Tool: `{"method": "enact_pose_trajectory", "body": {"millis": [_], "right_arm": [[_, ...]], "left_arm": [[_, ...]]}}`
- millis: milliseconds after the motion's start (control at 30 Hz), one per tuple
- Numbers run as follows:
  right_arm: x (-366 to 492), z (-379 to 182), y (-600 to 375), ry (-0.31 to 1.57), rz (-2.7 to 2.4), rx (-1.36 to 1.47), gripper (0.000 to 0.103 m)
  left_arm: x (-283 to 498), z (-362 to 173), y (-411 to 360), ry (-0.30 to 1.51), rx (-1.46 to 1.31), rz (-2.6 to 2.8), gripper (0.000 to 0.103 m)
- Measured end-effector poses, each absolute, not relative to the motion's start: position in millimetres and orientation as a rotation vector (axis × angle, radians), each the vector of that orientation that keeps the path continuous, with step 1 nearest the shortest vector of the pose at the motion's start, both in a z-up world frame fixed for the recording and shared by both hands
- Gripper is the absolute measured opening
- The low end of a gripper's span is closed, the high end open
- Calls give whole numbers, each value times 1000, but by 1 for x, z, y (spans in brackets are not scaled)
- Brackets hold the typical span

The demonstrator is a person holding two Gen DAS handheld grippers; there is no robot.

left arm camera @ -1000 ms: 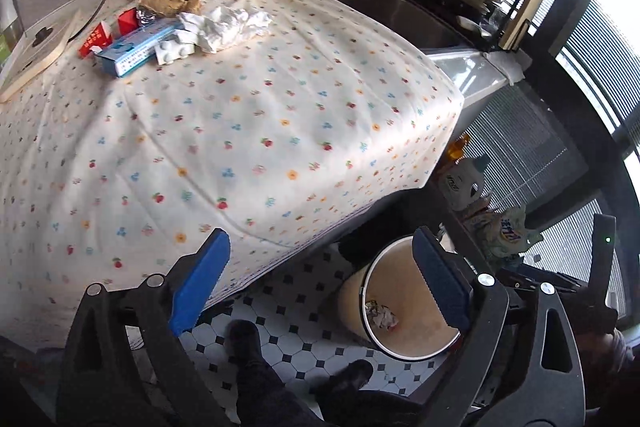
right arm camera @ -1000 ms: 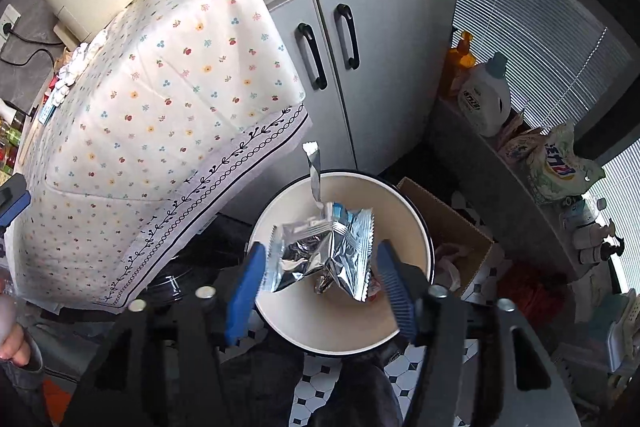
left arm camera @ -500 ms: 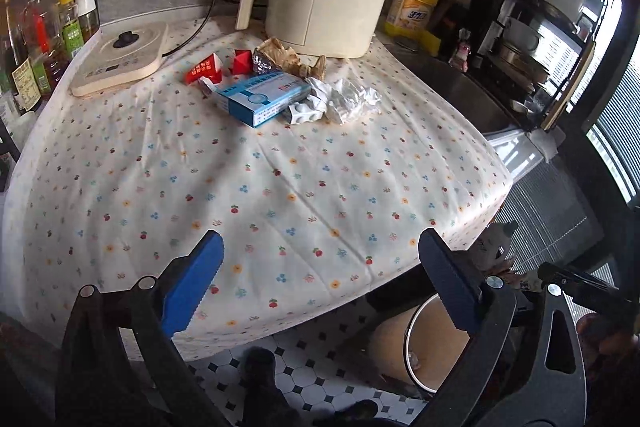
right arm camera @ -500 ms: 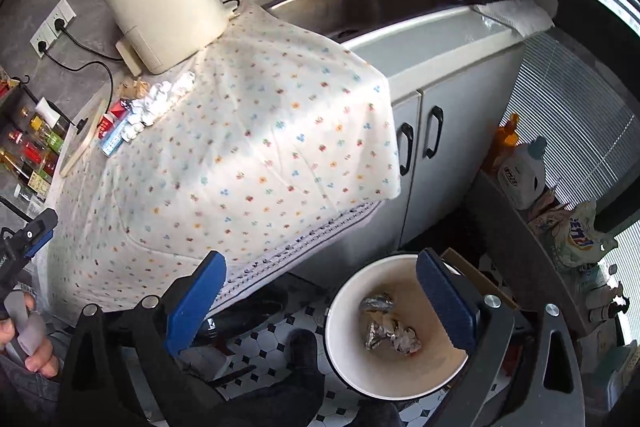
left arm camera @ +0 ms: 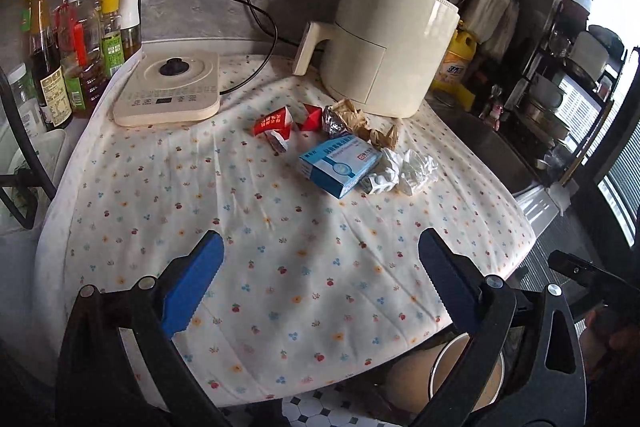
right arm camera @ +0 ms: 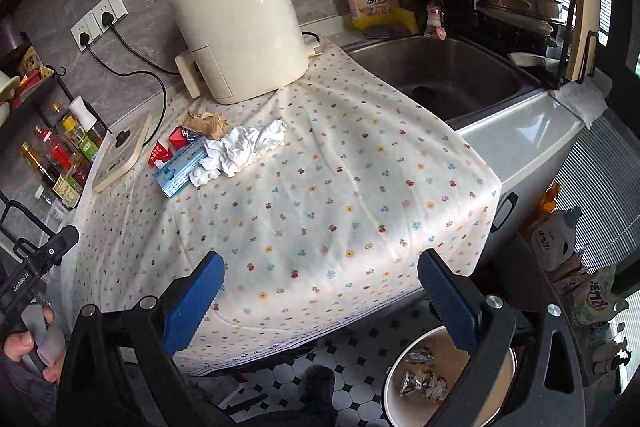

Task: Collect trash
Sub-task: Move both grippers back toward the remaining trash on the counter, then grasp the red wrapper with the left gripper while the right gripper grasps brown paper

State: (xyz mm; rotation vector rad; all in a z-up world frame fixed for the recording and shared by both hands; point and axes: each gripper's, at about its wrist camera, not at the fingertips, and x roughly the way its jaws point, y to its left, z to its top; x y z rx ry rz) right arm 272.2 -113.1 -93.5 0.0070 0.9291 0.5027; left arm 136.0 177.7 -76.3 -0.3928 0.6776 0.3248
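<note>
While both hand-held grippers (left arm camera: 316,283) (right arm camera: 320,299) gape empty, trash (left arm camera: 344,151) lies well beyond.

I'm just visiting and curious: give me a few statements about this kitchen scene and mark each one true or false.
1. Both grippers are empty. True: the left gripper and the right gripper stand open with nothing between the fingers.
2. The bin on the floor is empty. False: crumpled foil wrappers lie in it.
3. A blue box lies on the tablecloth beside crumpled white tissue. True.
4. The sink is full of dishes. False: no dishes show in its basin.
5. The air fryer stands on the floor. False: it stands on the counter.
</note>
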Motion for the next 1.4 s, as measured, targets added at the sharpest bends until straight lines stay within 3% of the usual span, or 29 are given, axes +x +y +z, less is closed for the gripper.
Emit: {"method": "enact_pose_trajectory", "body": {"millis": [333,733,1167,1400], "right_arm": [[284,-76,-44,862,513,40,94],[305,-76,15,868,518,43,72],[343,-90,59,920,487,22,62],[367,-105,89,952,494,-31,54]], "left_arm": [[164,-72,239,611,-379,274,97],[225,-79,287,641,-341,194,96],[282,-107,318,697,-375,130,77],[309,-132,334,741,-395,113,72]]}}
